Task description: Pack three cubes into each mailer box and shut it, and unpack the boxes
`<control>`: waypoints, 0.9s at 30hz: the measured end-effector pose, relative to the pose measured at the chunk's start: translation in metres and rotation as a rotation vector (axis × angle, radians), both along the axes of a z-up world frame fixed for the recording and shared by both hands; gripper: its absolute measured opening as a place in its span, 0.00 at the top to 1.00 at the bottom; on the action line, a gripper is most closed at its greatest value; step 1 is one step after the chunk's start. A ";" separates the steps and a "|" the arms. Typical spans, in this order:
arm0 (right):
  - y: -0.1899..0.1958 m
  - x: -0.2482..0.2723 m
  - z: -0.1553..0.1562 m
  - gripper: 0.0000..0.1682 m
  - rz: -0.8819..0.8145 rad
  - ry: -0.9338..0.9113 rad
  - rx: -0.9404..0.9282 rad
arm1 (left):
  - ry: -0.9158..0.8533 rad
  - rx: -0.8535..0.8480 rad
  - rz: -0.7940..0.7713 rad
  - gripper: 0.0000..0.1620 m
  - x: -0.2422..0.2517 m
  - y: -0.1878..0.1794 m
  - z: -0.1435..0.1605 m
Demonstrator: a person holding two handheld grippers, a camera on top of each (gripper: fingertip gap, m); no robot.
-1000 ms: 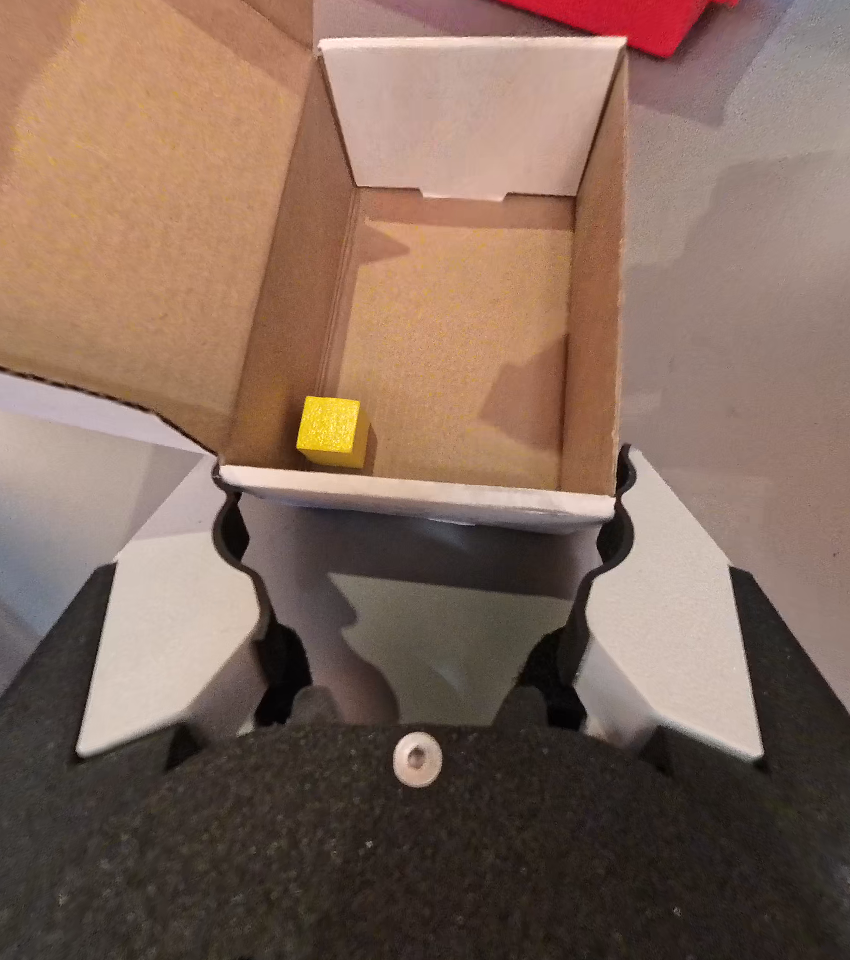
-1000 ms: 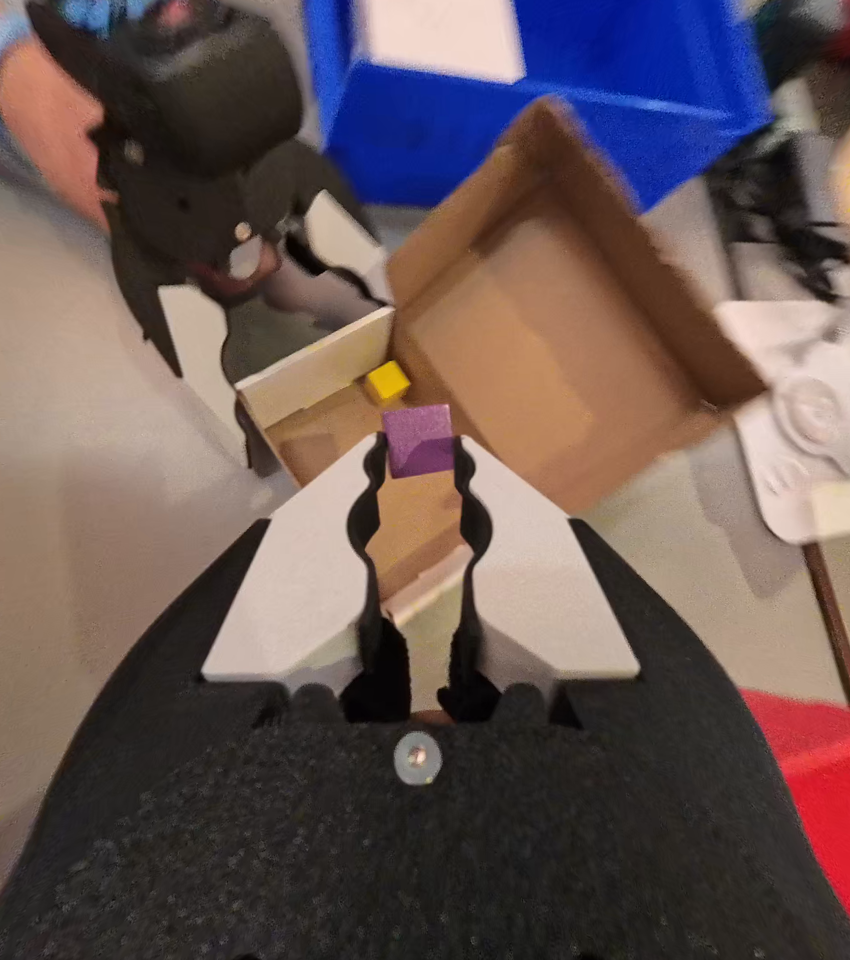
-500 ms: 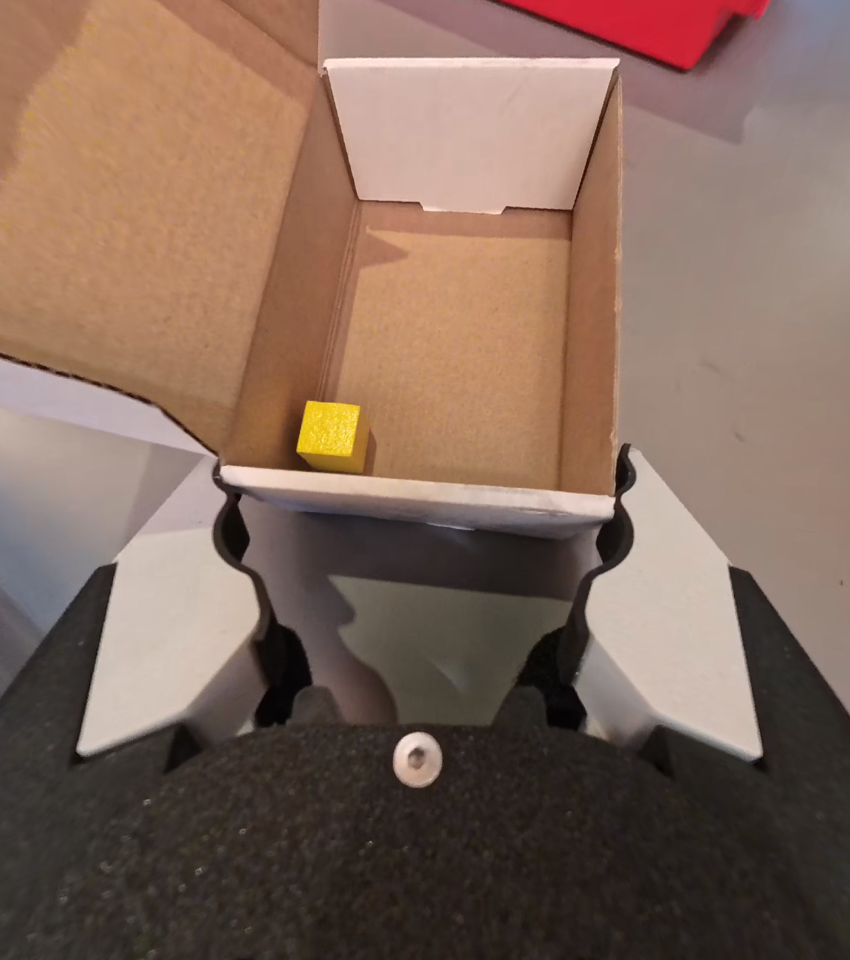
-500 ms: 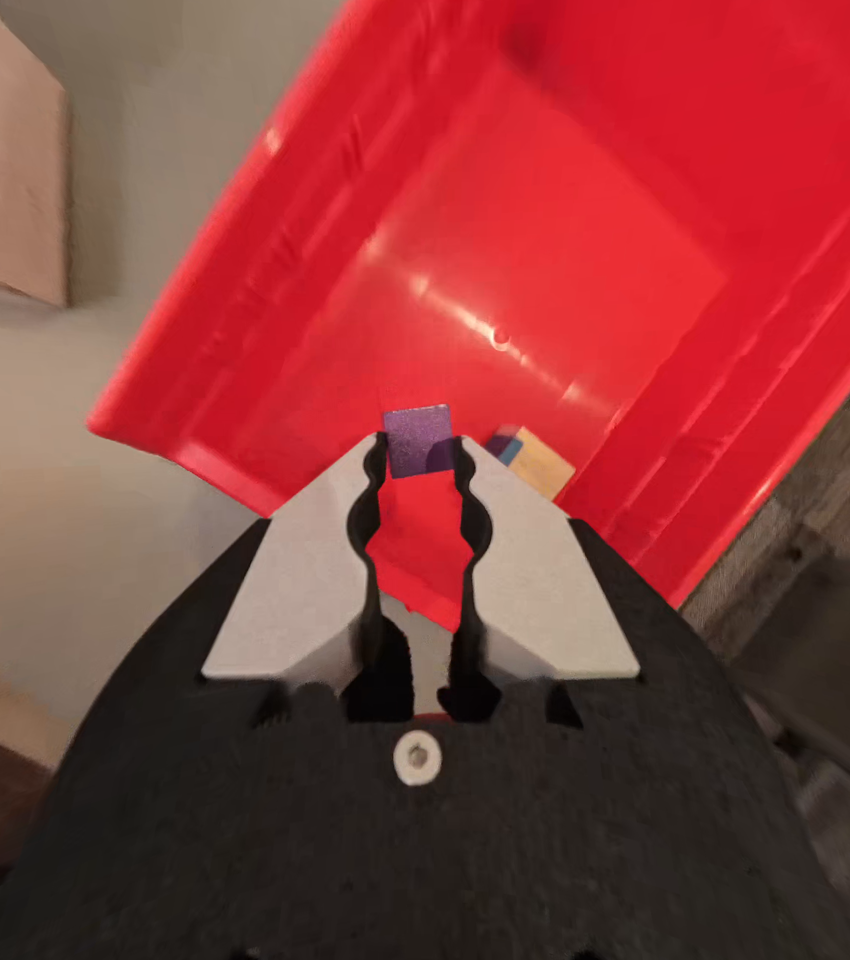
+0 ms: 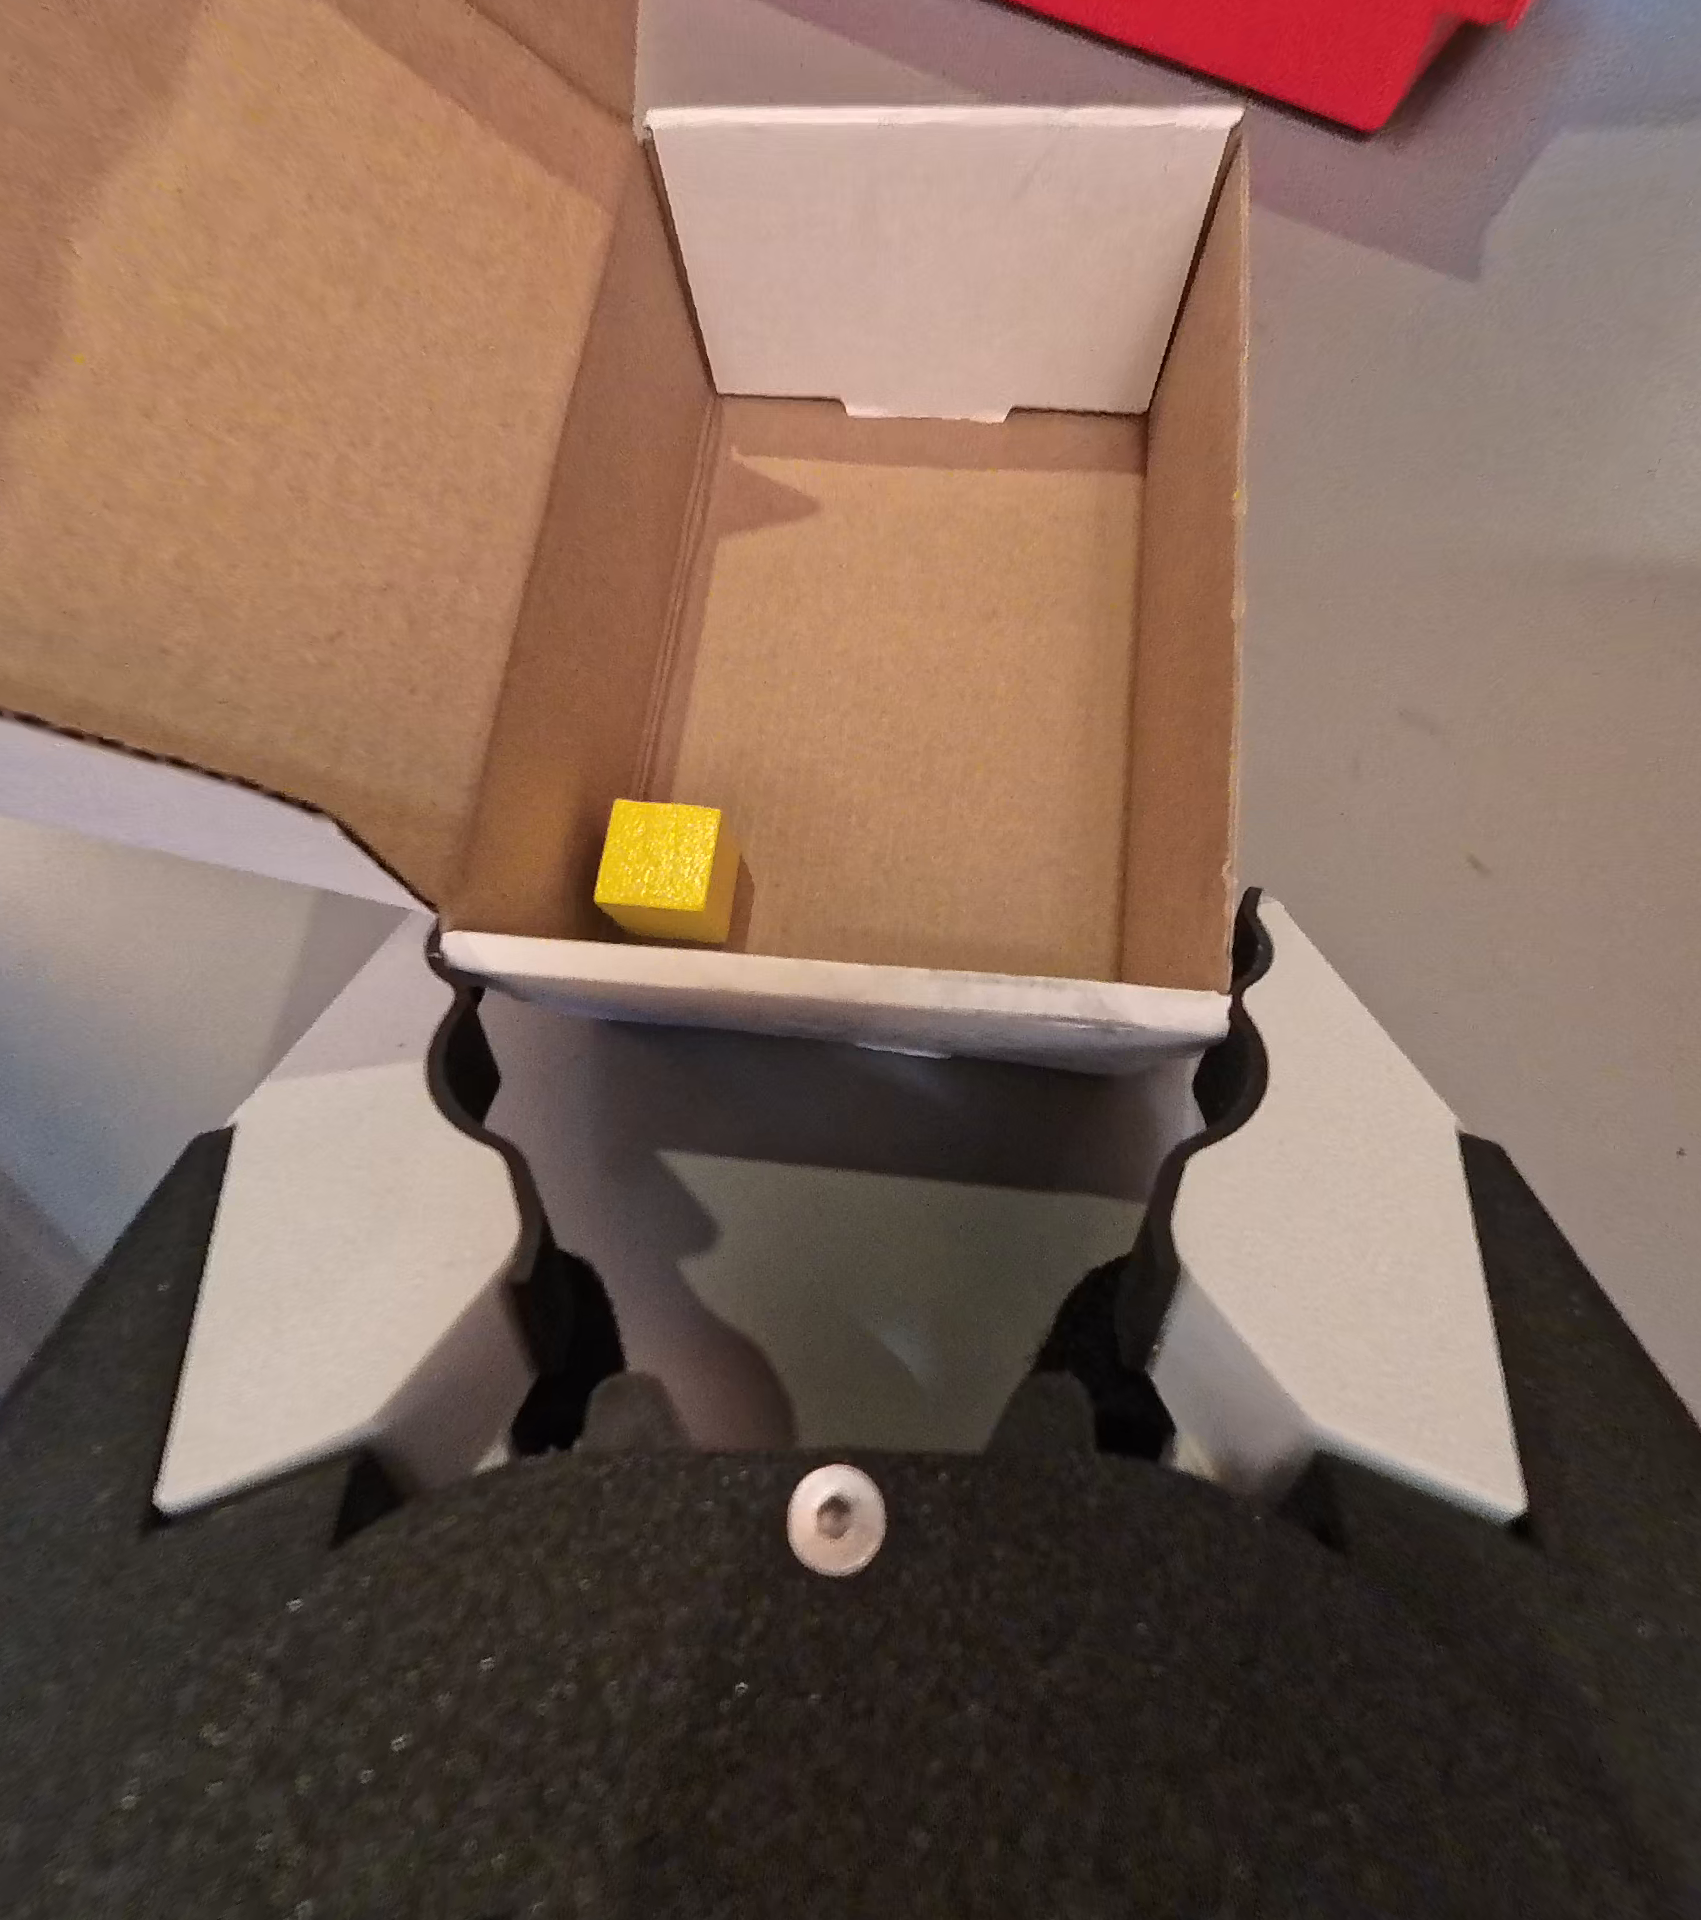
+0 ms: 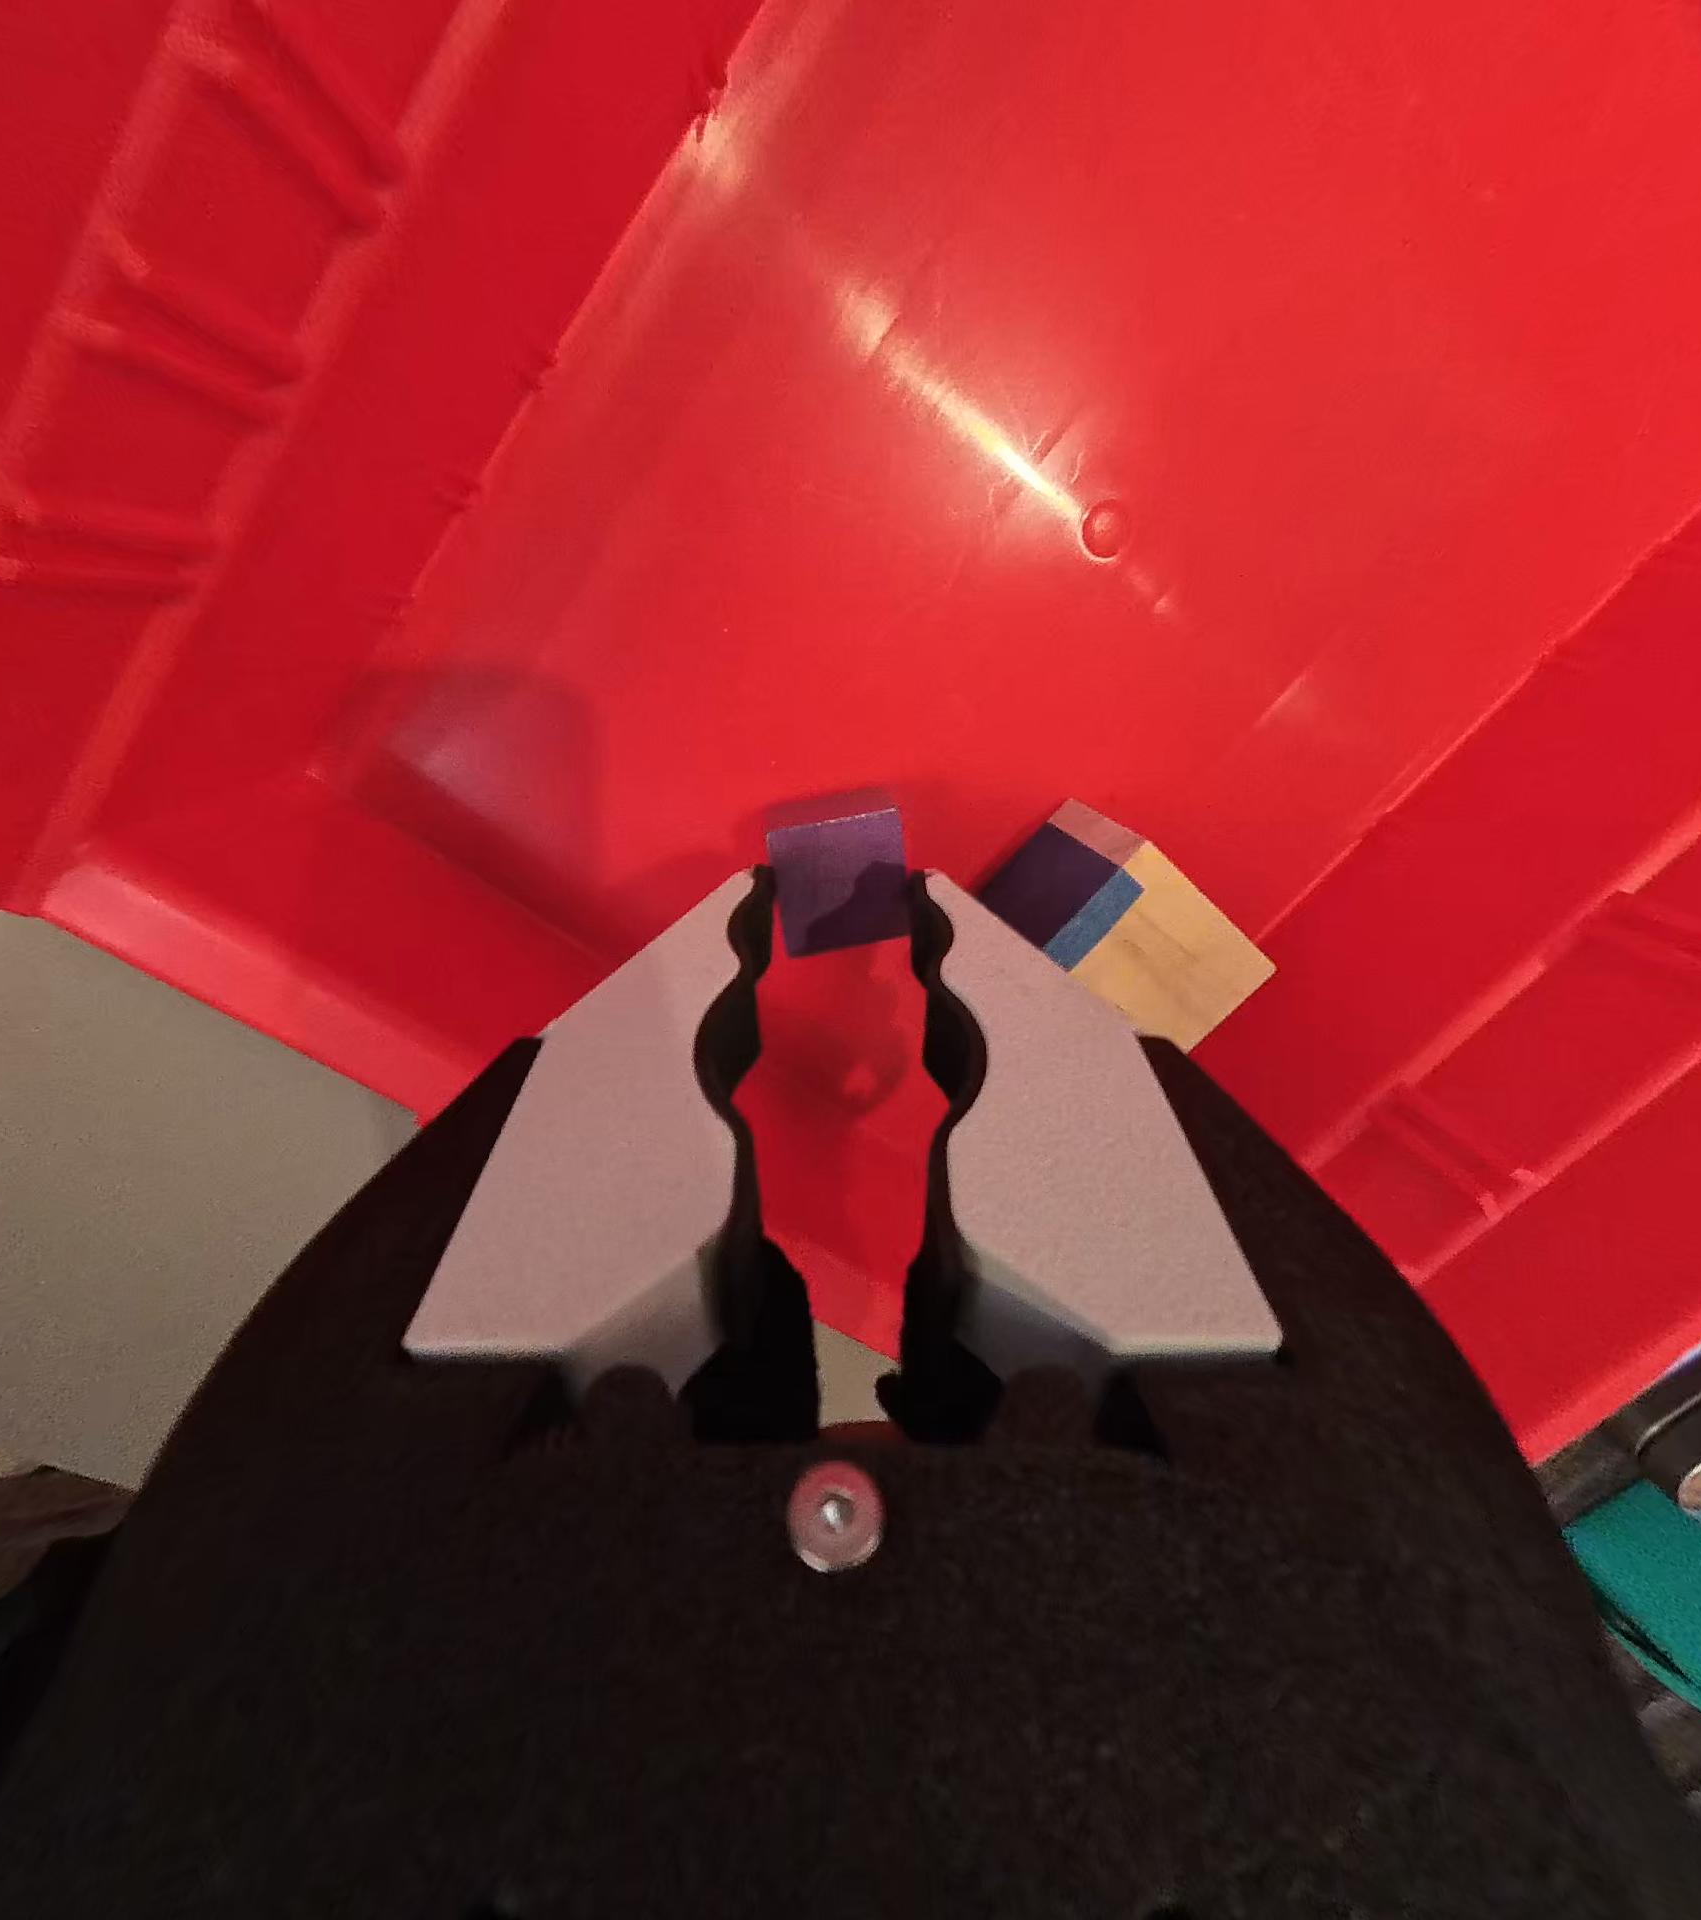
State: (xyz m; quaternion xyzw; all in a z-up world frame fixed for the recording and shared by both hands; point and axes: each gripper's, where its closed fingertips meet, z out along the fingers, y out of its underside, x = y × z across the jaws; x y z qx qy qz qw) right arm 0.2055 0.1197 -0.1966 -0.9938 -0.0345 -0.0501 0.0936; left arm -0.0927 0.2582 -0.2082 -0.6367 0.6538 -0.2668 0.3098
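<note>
An open mailer box, white outside and brown inside, fills the left wrist view with its lid folded back to the left. One yellow cube sits in its near left corner. My left gripper is spread wide, with its fingertips against both ends of the box's near wall, holding it. In the right wrist view my right gripper is shut on a purple cube held at its fingertips low over a red bin.
A block with purple, blue, pink and plain wood faces lies in the red bin just right of the held cube. A blurred purplish shape shows on the bin floor to the left. The bin's corner lies beyond the box. The grey tabletop is right of the box.
My right gripper carried the purple cube from above the mailer box over to the red bin and has come down closer to the bin floor. My left gripper still holds the box.
</note>
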 end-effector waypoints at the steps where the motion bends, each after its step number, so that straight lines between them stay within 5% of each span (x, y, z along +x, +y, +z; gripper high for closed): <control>1: 0.000 0.002 0.002 0.85 -0.006 -0.010 0.004 | 0.000 0.001 -0.001 0.16 0.000 0.000 0.000; 6: 0.025 -0.014 0.062 0.72 0.021 -0.048 0.187 | -0.001 -0.002 -0.011 0.16 0.000 0.000 0.000; 11: 0.102 -0.141 0.141 0.73 0.315 0.109 0.641 | -0.014 -0.010 -0.007 0.16 0.002 -0.001 0.001; 19: 0.166 -0.272 0.044 0.74 0.165 0.335 0.467 | -0.015 0.012 0.025 0.16 0.005 -0.001 0.001; 27: 0.175 -0.292 0.007 0.70 0.034 0.345 0.294 | -0.026 -0.002 0.040 0.16 0.005 -0.004 0.001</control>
